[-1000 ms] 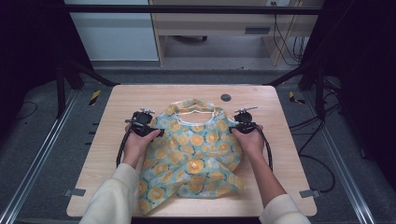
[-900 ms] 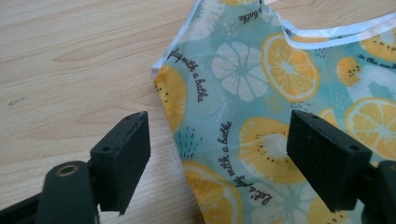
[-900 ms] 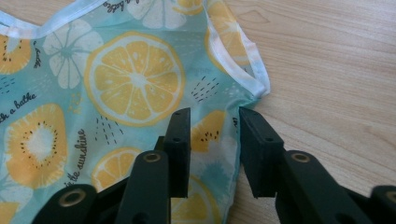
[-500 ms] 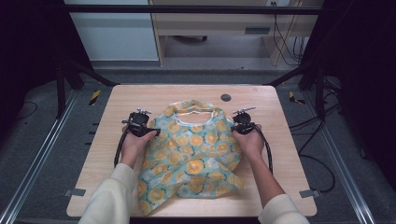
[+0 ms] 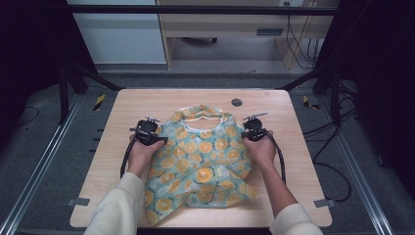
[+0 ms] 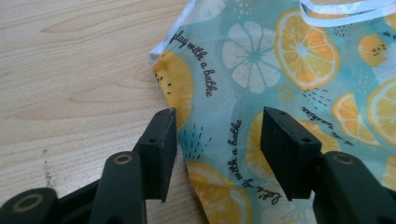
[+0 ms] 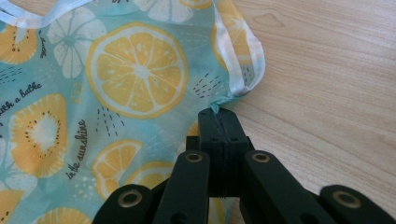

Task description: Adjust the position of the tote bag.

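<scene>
Two hand-held grippers sit at the top corners of a fruit-print garment (image 5: 200, 156) spread flat on the wooden surface (image 5: 293, 122), seen from the high view: the left hand-held gripper (image 5: 147, 131) at one shoulder, the right hand-held gripper (image 5: 254, 128) at the other.

In the left gripper view the jaws stand apart astride the cloth's edge (image 6: 219, 126); they have just been closing, not yet pinching.

In the right gripper view the jaws are together, clamped on the cloth (image 7: 140, 93) by its white-trimmed hem.

I'd judge this the grasping step; next the left must finish its pinch before any lift or fold.
</scene>
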`<state>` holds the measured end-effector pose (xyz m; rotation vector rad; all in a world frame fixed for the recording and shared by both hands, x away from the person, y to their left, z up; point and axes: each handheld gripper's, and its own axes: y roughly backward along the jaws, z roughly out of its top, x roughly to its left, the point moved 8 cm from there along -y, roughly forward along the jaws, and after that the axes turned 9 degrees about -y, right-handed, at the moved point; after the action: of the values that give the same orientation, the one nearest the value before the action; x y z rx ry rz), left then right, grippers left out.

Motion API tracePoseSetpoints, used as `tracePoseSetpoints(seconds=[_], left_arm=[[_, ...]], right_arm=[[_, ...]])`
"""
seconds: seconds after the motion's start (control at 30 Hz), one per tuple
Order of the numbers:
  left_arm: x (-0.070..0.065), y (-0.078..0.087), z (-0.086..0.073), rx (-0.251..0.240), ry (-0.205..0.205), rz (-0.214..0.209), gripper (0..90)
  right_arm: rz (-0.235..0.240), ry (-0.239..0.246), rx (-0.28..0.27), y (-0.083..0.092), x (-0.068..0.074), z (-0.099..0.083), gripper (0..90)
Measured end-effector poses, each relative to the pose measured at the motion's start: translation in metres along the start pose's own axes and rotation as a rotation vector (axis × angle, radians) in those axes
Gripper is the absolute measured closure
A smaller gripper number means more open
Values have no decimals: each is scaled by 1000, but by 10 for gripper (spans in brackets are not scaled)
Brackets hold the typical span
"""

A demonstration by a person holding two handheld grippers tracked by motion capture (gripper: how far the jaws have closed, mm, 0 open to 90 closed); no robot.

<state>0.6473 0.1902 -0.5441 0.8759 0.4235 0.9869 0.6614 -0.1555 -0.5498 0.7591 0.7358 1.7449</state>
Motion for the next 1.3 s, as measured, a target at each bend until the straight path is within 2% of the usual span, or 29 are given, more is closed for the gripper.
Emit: tracePoseSetpoints(seconds=[0.3, 0.53, 0.63, 0.73, 0.87, 1.03, 1.3], left_arm=[[0, -1, -2, 9, -5, 1, 532], [0, 0, -3, 5, -43, 18, 717], [-4, 0, -3, -4, -69, 15, 813], [-5, -1, -3, -9, -71, 6, 883], [-5, 1, -2, -17, -62, 0, 900], [-4, 9, 5, -49, -73, 4, 900], [-8, 25, 19, -93, -117, 21, 900]], right_arm=[[5, 2, 2, 0, 0, 0, 900], [6, 1, 1, 0, 1, 0, 900], [11, -2, 0, 1, 1, 0, 900], [23, -4, -7, 3, 2, 1, 900], [38, 1, -21, 5, 3, 3, 900], [37, -3, -54, 15, -2, 9, 900], [67, 5, -111, 33, -8, 16, 900]])
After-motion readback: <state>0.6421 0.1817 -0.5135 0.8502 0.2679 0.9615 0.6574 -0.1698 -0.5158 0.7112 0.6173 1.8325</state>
